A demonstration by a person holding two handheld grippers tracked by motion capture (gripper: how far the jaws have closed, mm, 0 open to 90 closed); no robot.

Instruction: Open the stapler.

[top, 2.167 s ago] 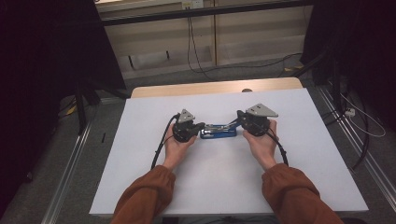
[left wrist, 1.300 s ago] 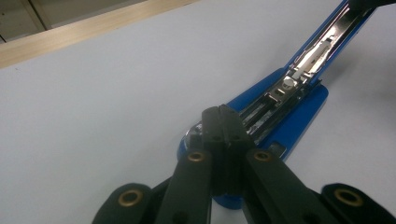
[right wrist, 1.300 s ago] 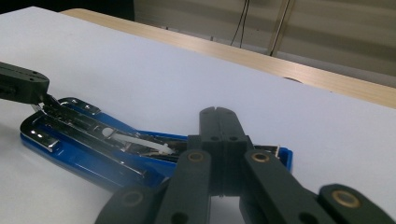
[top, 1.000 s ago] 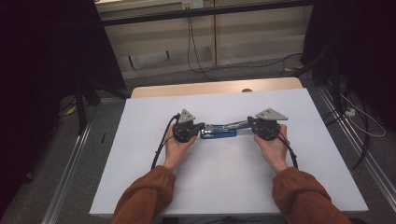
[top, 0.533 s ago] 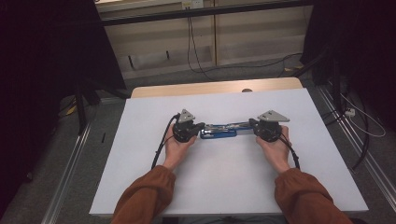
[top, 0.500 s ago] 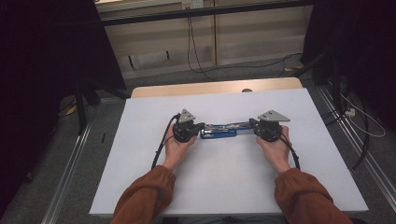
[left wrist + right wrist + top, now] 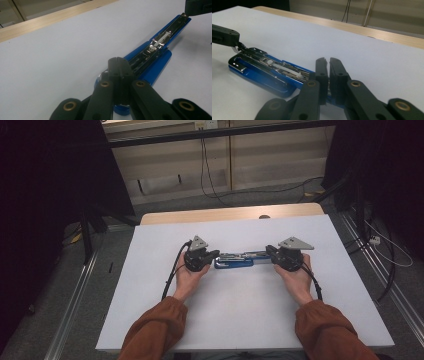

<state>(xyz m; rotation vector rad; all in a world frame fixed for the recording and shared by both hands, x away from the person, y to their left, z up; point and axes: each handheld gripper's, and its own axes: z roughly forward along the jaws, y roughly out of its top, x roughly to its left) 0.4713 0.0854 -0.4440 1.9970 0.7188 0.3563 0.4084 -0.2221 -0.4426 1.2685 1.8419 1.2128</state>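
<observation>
The right gripper (image 7: 272, 254) has drawn away toward the table's right edge since the earliest frame, and the blue stapler (image 7: 240, 259) now lies stretched out longer between the two tools, its hinged parts swung apart. The stapler sits flat near the middle of the white table (image 7: 150, 320), slightly toward the far edge, its long axis running left to right. Its blue plastic base lies lowest, with the bright metal staple channel, spring and pusher exposed along the top. The left gripper (image 7: 214, 255) has stayed where it was; seen in the left gripper view, its black jaws are pressed together on one end of the stapler (image 7: 152, 52), while the other gripper's tip (image 7: 198, 7) meets the far end of the metal channel. In the right gripper view the right gripper (image 7: 328, 65) shows its jaws nearly together, a thin slit between them, clamped on the stapler's (image 7: 262, 70) near end. A strip of bare wooden tabletop (image 7: 225, 214) shows beyond the white surface. No brand mark or writing can be read on the stapler.
</observation>
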